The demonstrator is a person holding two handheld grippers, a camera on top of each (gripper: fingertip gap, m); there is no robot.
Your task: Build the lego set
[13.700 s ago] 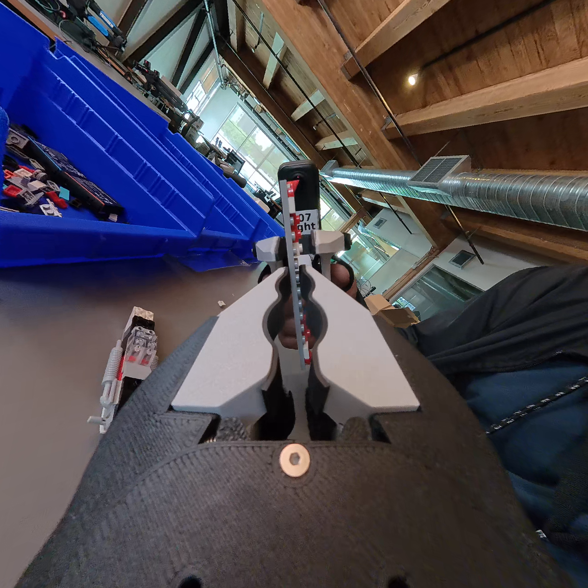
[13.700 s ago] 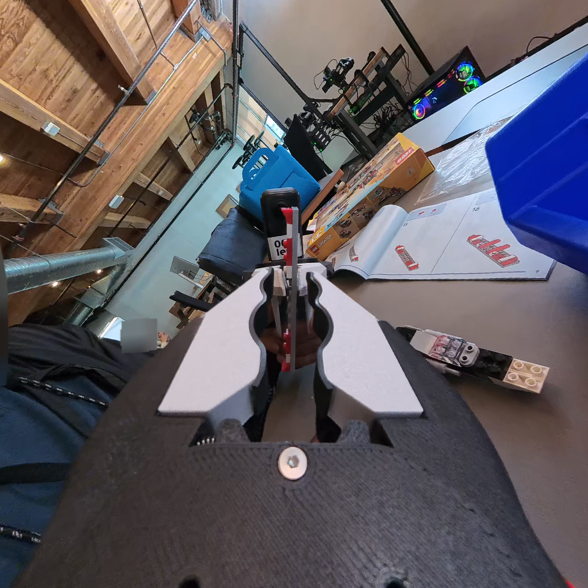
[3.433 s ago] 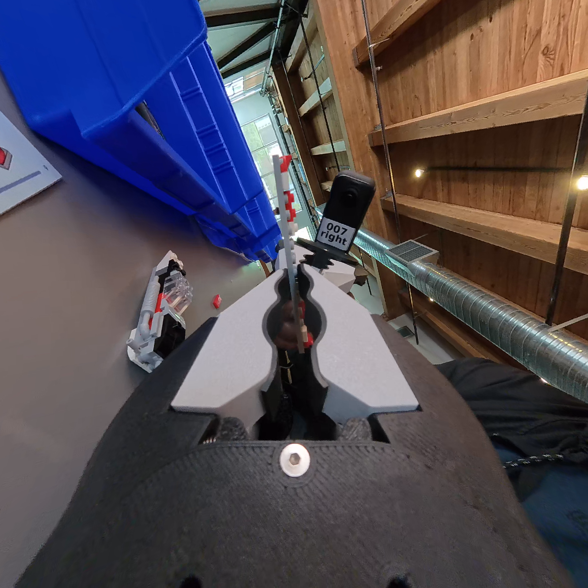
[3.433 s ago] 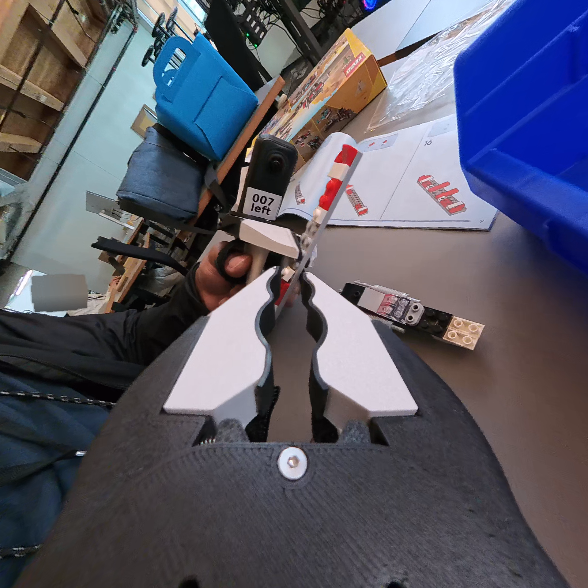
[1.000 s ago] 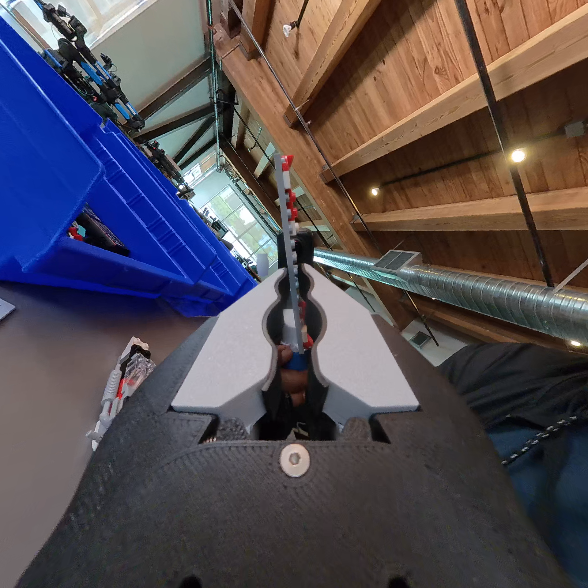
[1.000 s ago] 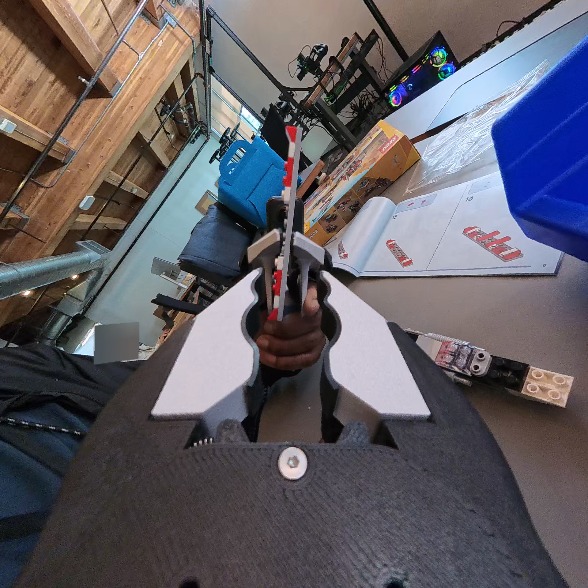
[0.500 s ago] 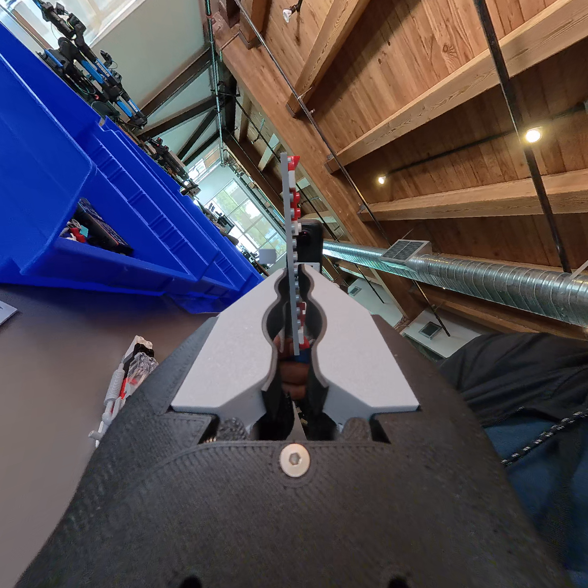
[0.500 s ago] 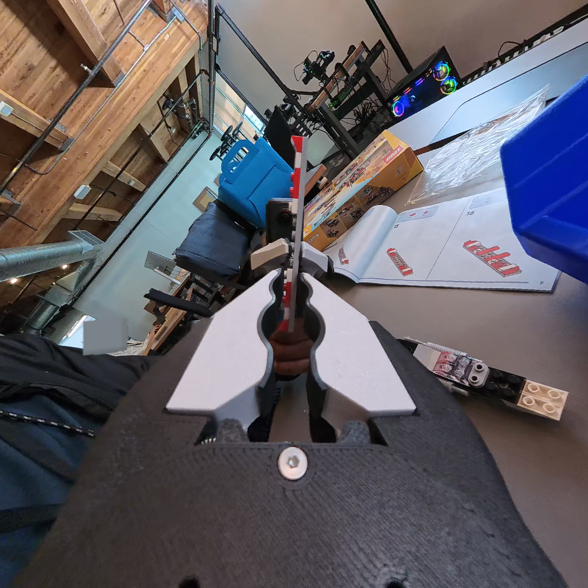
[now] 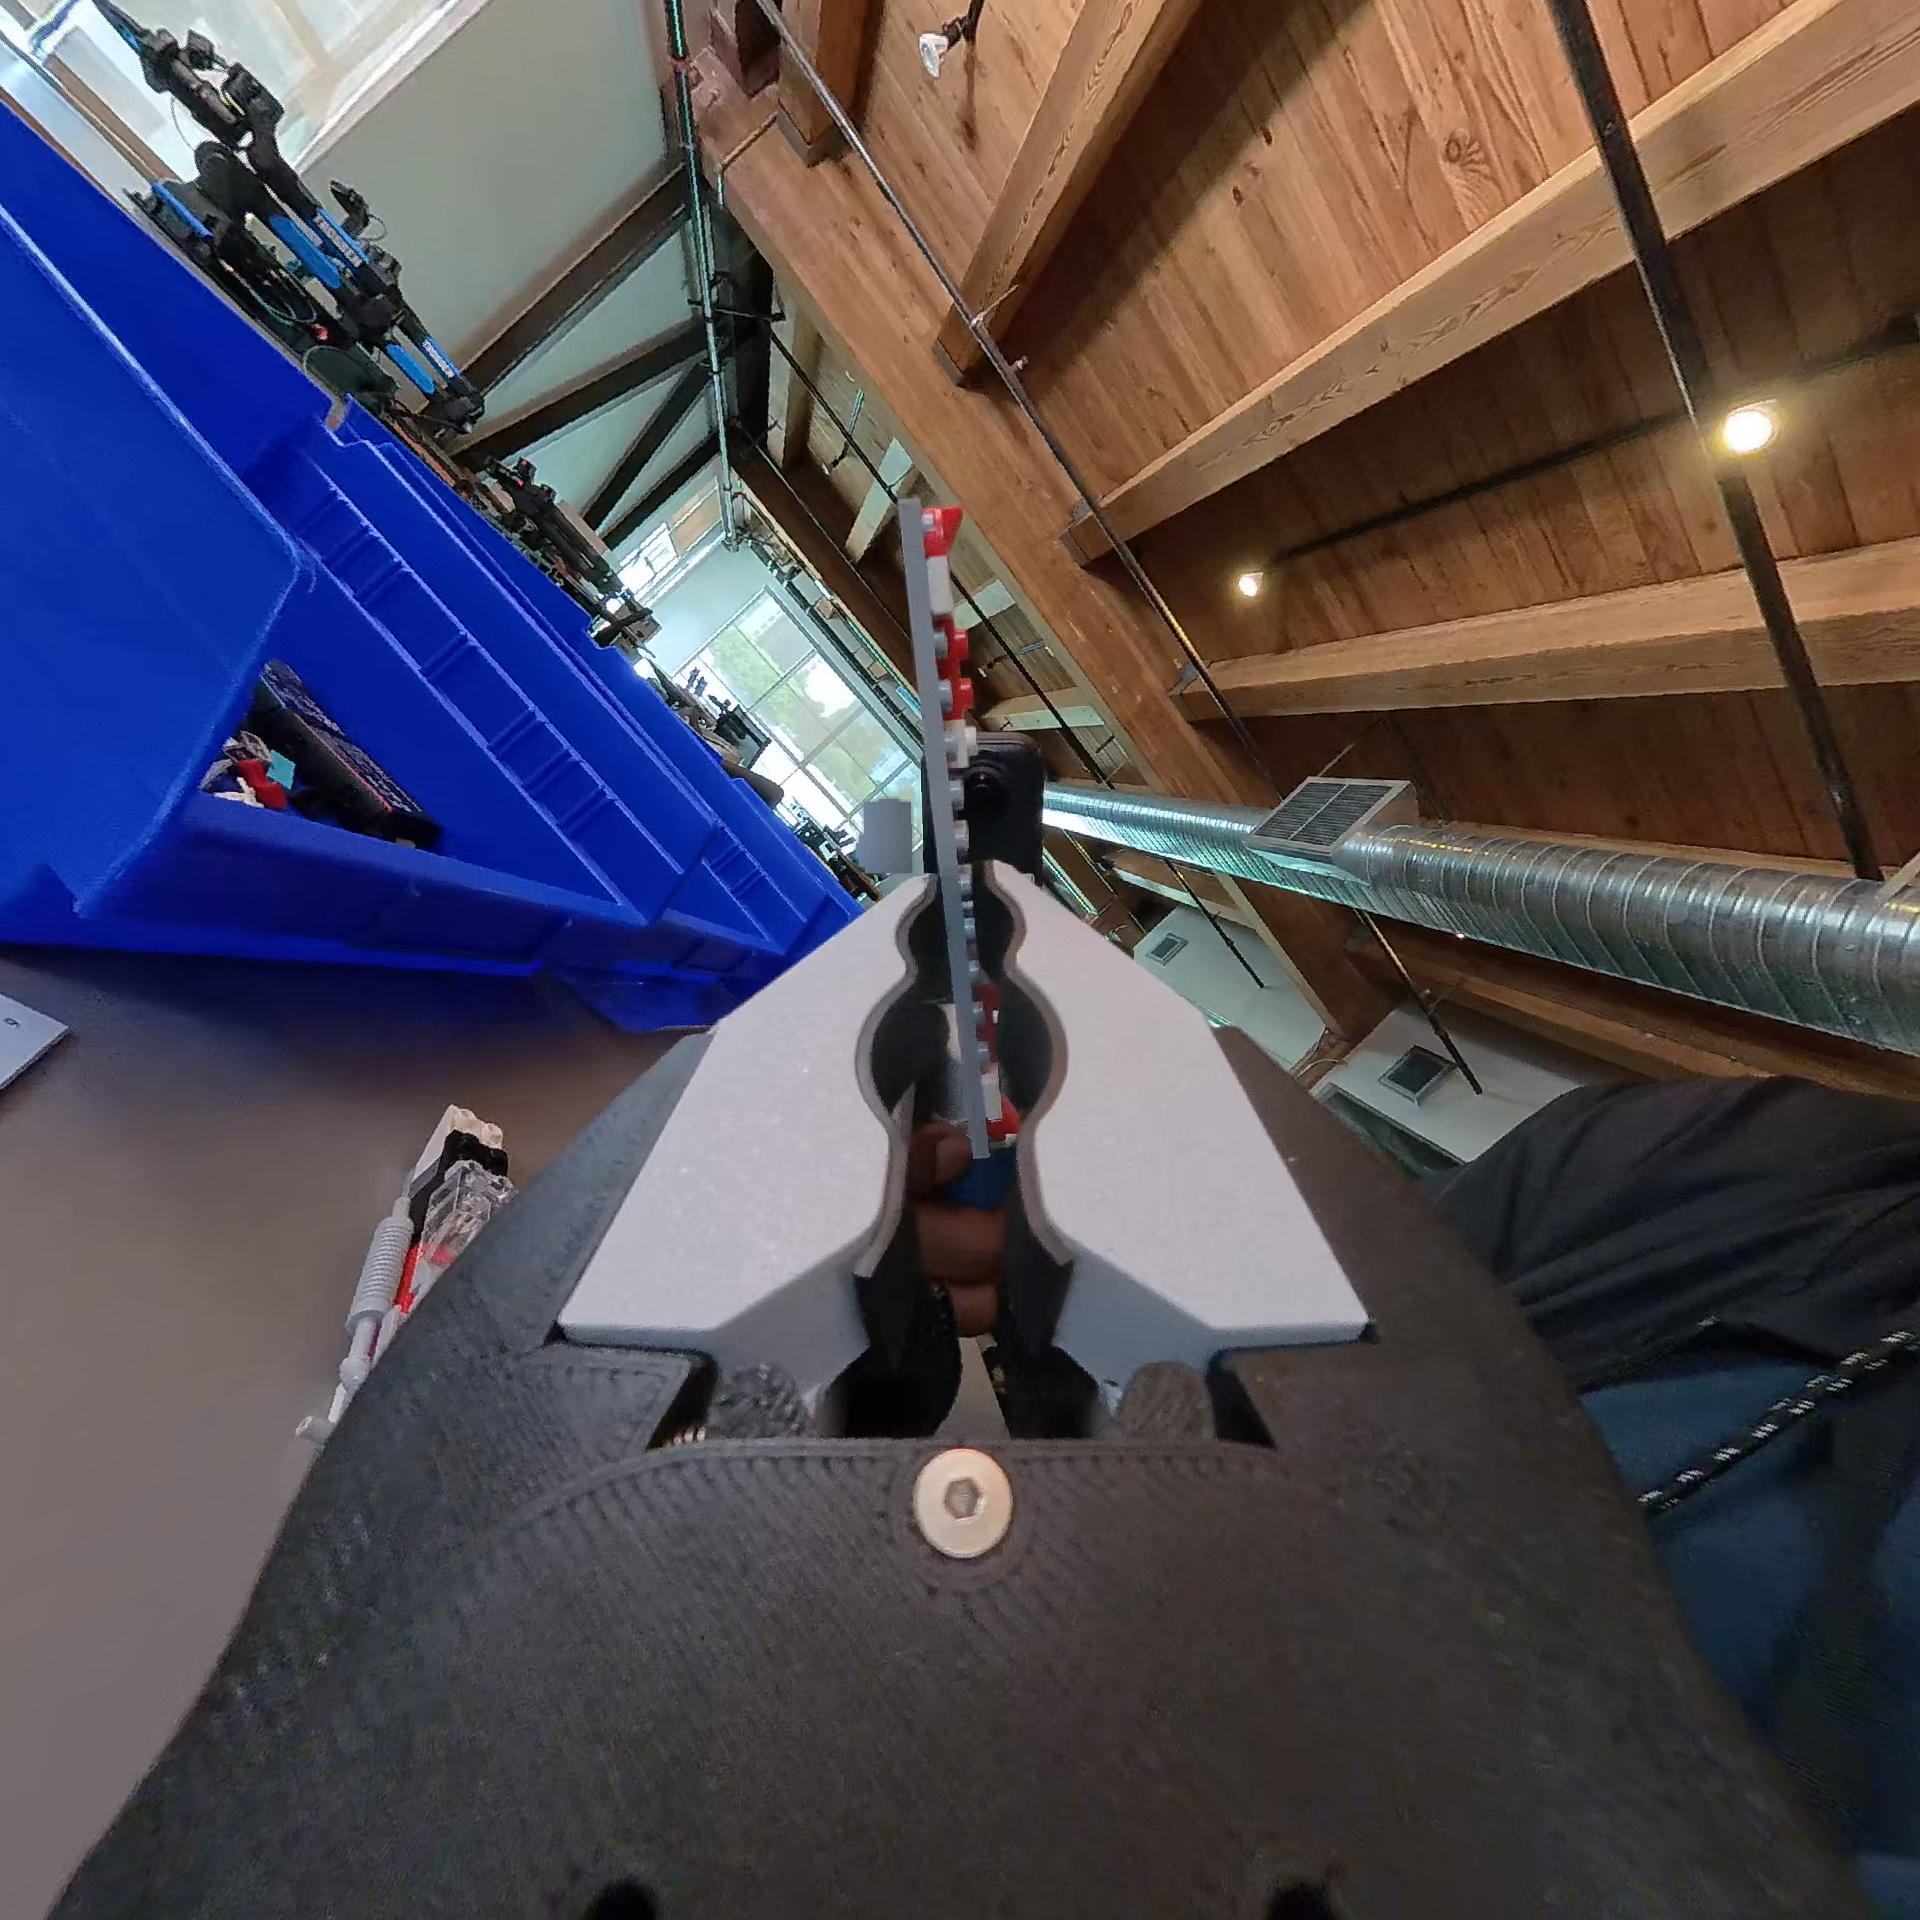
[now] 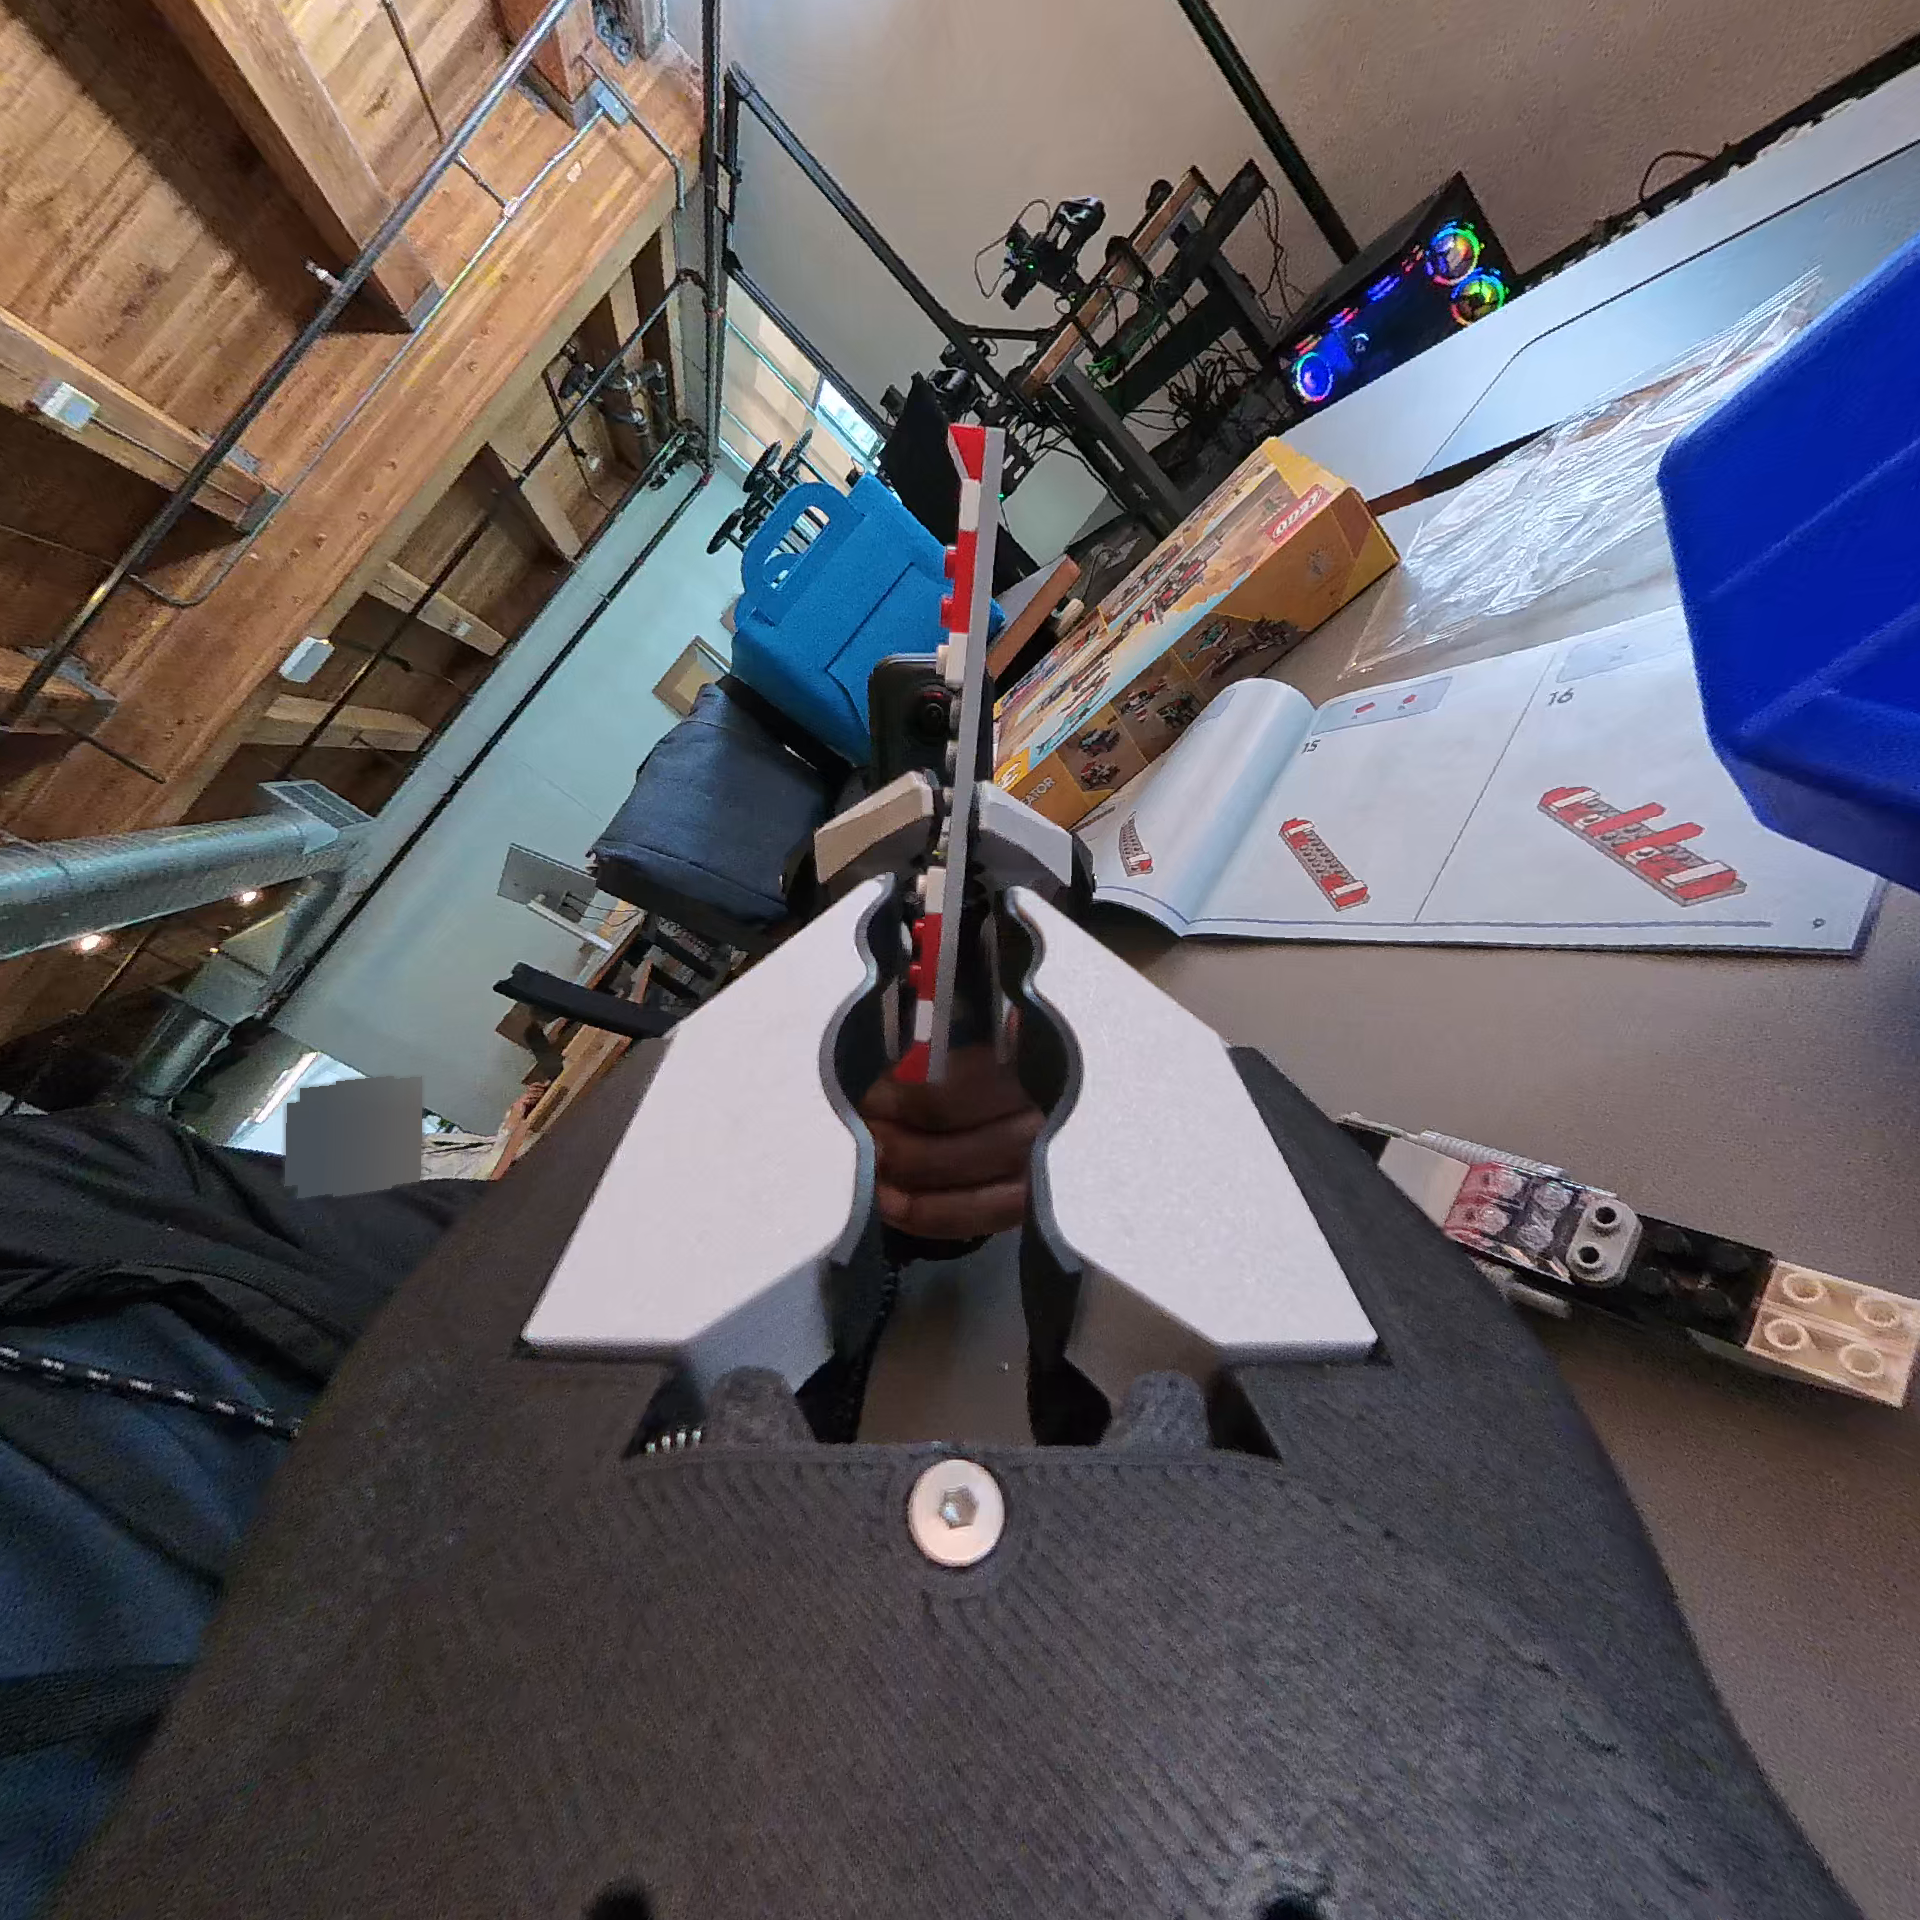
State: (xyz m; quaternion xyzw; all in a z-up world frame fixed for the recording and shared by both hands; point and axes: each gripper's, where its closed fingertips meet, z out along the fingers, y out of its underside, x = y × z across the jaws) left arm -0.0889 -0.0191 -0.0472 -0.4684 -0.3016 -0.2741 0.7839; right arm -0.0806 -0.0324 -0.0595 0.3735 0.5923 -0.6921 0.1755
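A long grey Lego plate with red and white bricks on it (image 9: 940, 727) stands on edge in the air between my two grippers, which face each other. My left gripper (image 9: 961, 894) is shut on the plate about halfway along it. In the right wrist view, the plate (image 10: 971, 623) runs between my right gripper's fingertips (image 10: 948, 888), whose jaws stand a little apart with a thin gap on each side of the plate. The left gripper's fingers (image 10: 873, 826) clamp the plate just beyond. A hand (image 10: 951, 1153) holds the left gripper's handle.
A small black, clear and tan Lego sub-assembly (image 10: 1621, 1262) lies on the brown table (image 10: 1455, 1060), also in the left wrist view (image 9: 447, 1195). An open instruction booklet (image 10: 1507, 810), the Lego box (image 10: 1195, 623) and a plastic bag (image 10: 1579, 499) lie farther off. Blue bins (image 9: 312, 727) line the table. The grippers are tip to tip, or close to it.
My right gripper moved in around the plate and closed on it half a second ago; now its jaws stand slightly wider. The left gripper kept its hold and shifted slightly along the plate.
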